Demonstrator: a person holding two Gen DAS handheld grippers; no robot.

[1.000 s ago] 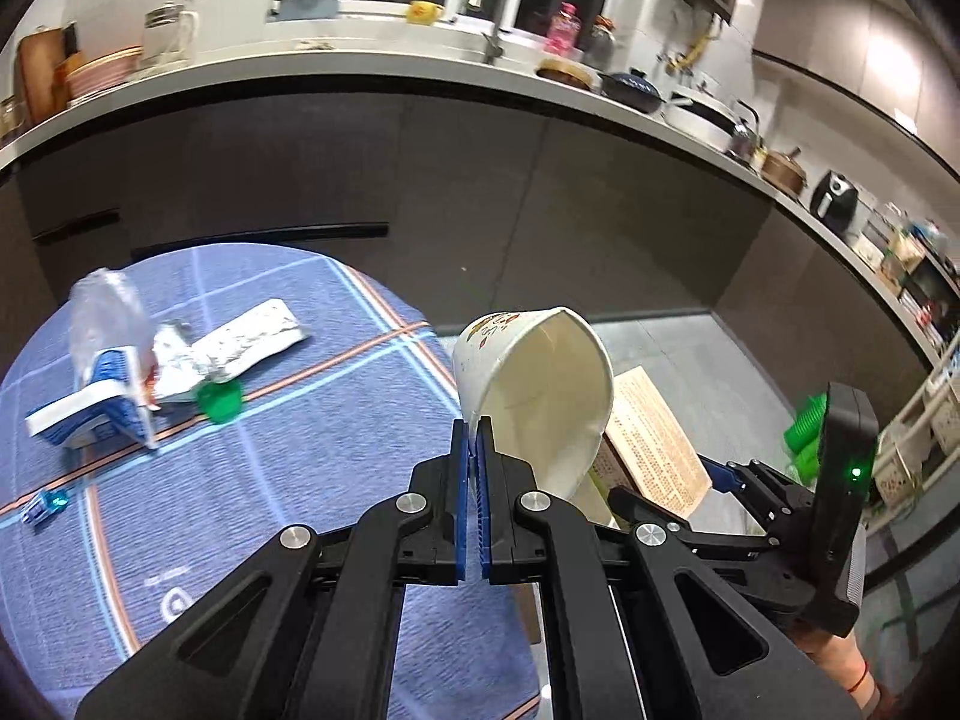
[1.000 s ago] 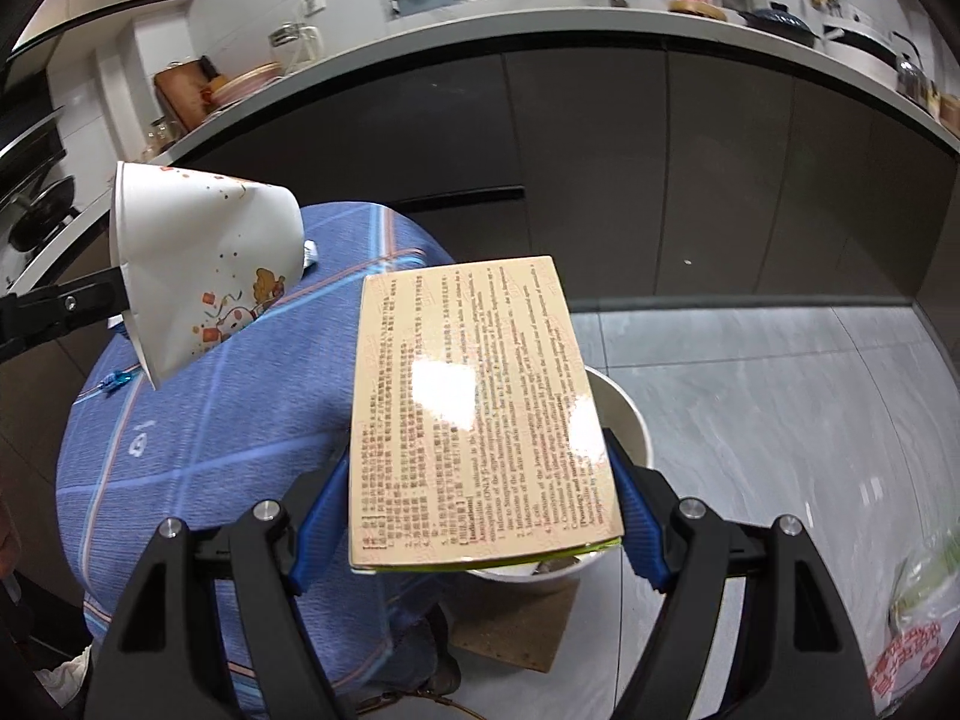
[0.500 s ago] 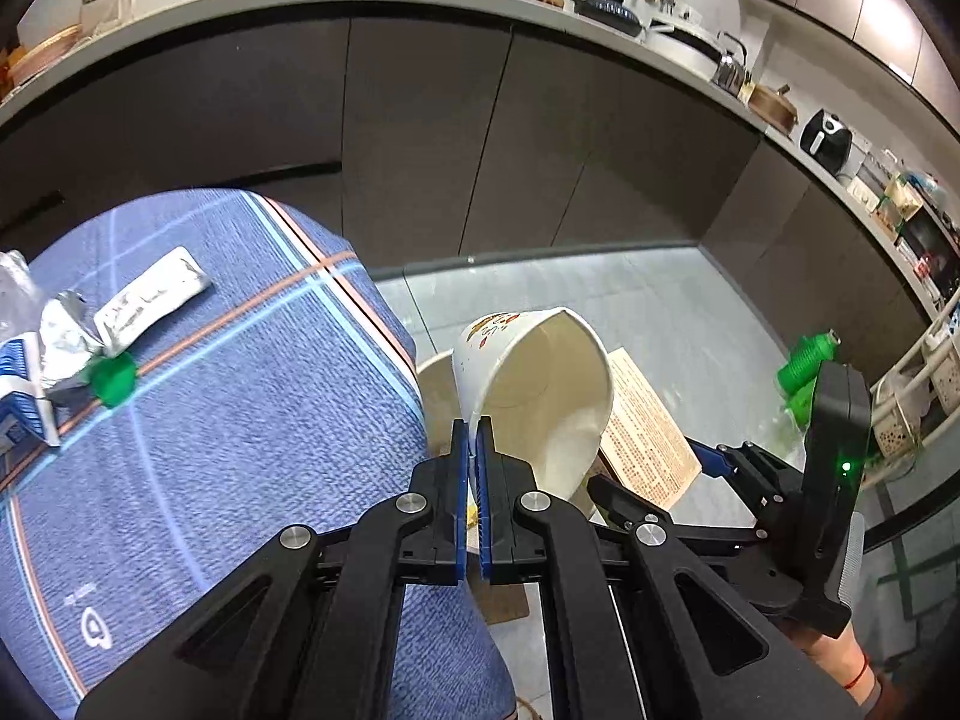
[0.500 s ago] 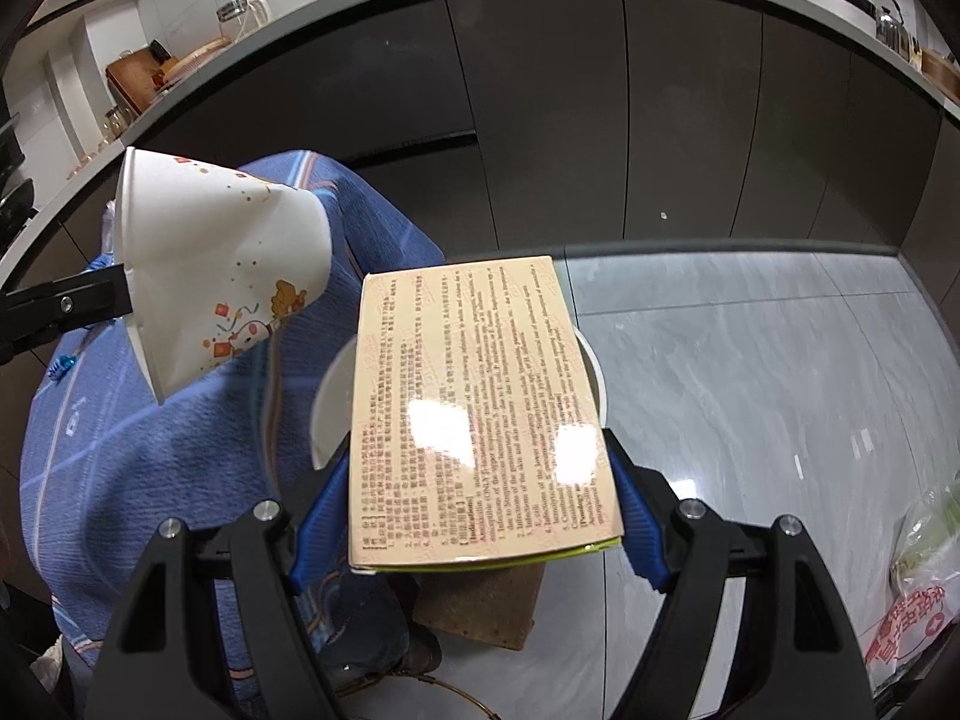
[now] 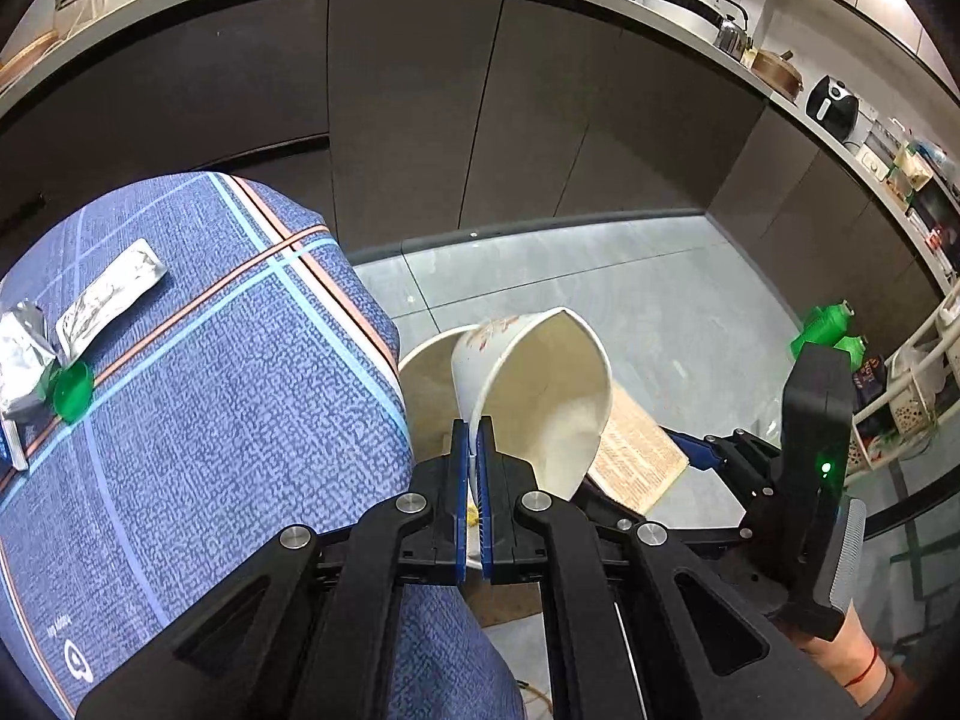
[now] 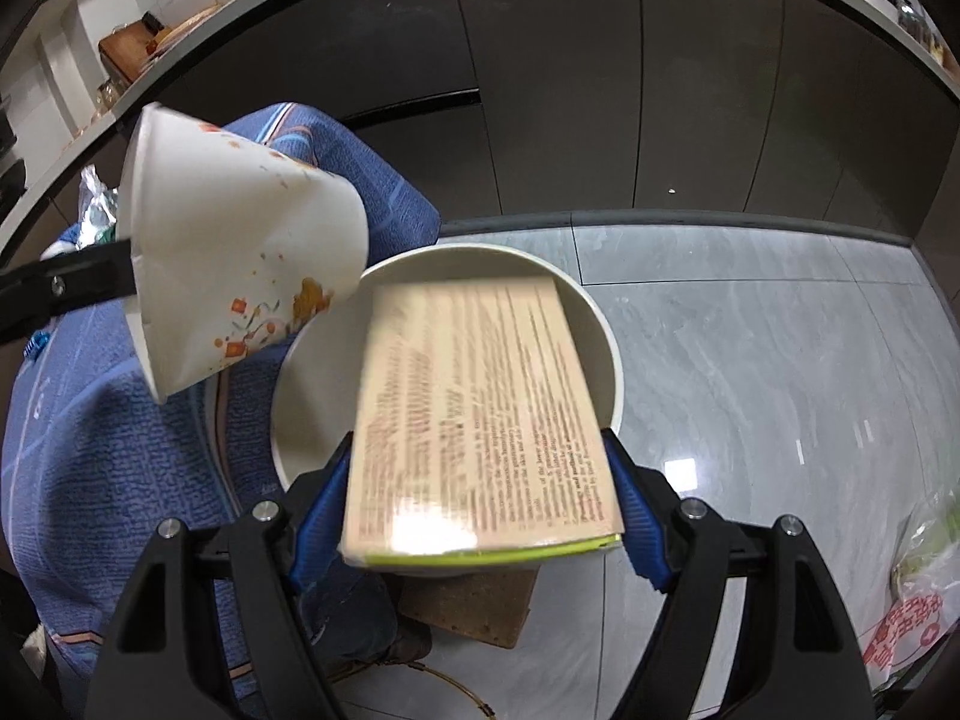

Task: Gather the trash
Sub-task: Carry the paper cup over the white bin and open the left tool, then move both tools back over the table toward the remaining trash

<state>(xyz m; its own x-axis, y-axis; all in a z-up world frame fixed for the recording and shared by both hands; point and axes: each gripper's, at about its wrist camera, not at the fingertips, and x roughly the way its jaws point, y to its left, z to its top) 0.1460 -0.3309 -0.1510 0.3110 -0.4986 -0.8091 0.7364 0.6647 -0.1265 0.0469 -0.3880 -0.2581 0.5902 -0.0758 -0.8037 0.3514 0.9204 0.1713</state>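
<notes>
The bench [image 5: 198, 420] fills the left of the left wrist view, covered with a blue striped cloth, its rounded edge dropping toward a grey tiled floor [image 6: 750, 360]. Just beside that edge stands a white round bin [image 6: 606, 324], open at the top. A flat printed carton [image 6: 480, 420], beige with lines of dark text, tilts down over the bin mouth with its far end inside the rim; it looks blurred. The right gripper [image 6: 477, 516] has its jaws clamped on the carton's two side edges near its lower end. A paper cup [image 6: 240, 264], white with small orange and red prints, hangs tipped on its side above the bench edge and the bin's left rim. The left gripper [image 5: 474, 468] has its jaws pressed together on the cup's rim wall. Back on the bench lie silver foil wrappers [image 5: 108, 300] and, touching them, a small green cap [image 5: 72, 387], well apart from the bin.
</notes>
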